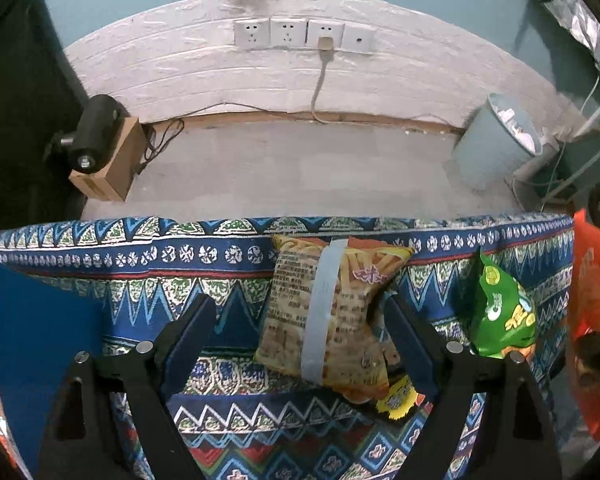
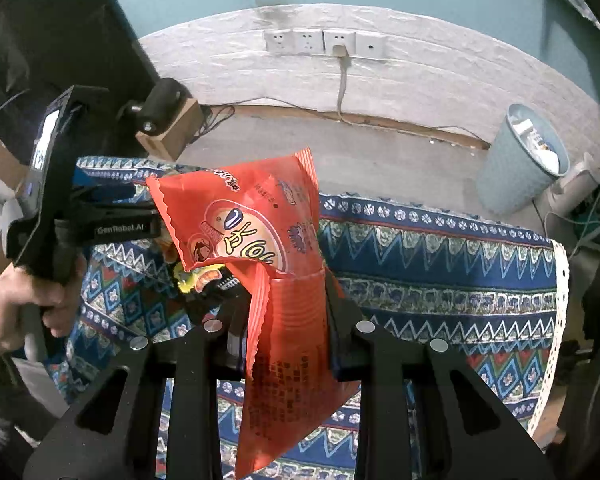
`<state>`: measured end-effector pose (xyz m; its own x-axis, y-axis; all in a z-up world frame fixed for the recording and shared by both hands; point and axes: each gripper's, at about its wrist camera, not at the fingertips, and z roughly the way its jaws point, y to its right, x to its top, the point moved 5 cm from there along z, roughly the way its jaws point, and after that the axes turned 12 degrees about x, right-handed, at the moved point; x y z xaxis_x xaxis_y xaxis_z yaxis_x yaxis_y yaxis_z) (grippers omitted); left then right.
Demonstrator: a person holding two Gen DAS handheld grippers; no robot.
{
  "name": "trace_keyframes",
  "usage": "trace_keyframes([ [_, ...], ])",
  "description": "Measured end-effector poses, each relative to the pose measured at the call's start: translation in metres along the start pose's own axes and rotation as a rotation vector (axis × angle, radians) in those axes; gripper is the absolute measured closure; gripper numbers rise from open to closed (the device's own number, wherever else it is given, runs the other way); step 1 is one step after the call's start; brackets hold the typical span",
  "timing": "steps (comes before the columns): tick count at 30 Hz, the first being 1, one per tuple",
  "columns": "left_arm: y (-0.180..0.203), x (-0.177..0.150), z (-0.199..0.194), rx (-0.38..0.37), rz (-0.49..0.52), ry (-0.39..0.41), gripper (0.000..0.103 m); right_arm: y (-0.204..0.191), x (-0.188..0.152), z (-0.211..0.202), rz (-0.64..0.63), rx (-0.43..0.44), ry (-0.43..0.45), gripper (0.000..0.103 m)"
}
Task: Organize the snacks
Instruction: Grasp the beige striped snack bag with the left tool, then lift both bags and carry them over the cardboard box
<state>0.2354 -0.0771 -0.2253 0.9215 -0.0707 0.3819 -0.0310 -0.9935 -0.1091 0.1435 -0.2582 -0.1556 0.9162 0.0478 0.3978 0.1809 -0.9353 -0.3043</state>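
Your right hand-held gripper (image 2: 286,300) is clamped on an orange-red snack bag (image 2: 256,220). Its fingers pinch the bag at a creased waist, so the printed upper half stands above the jaws and tilts left, while the lower half hangs down between the finger arms. The bag is lifted clear of the patterned tabletop (image 2: 440,256).

Your left hand-held gripper (image 1: 300,320) is spread wide and grips nothing. A yellow chip bag (image 1: 328,312) with a grey tape strip down its back lies flat on the tabletop (image 1: 120,280) between the two fingers, closer to the right finger; whether it touches that finger you cannot tell. A small yellow packet (image 1: 396,398) peeks out from under the chip bag's near corner, just beside the right finger. A green snack bag (image 1: 504,312) sits outside that finger, to its right.

From the right wrist view, your left hand (image 2: 16,300) holds the other tool at the far left, above the tabletop.
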Motion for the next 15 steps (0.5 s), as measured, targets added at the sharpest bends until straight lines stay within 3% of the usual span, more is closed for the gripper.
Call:
trace_keyframes([
  [1,0.0,0.0,0.0,-0.006,-0.01,0.003,0.019,0.001,-0.001,0.001,0.002,-0.002,-0.002,0.077],
  [3,0.0,-0.001,0.0,-0.025,-0.025,0.006,0.047,0.004,-0.003,0.002,0.006,-0.008,-0.006,0.077],
  [4,0.001,-0.002,0.001,-0.033,-0.021,-0.003,0.055,0.005,-0.003,0.003,0.007,-0.01,-0.008,0.077],
  [9,0.0,-0.005,-0.005,0.027,0.034,0.029,0.066,0.009,-0.005,0.005,0.016,-0.017,-0.015,0.077],
  [15,-0.01,-0.009,-0.024,0.073,0.05,0.078,0.067,0.012,-0.006,0.008,0.019,-0.031,-0.017,0.077],
])
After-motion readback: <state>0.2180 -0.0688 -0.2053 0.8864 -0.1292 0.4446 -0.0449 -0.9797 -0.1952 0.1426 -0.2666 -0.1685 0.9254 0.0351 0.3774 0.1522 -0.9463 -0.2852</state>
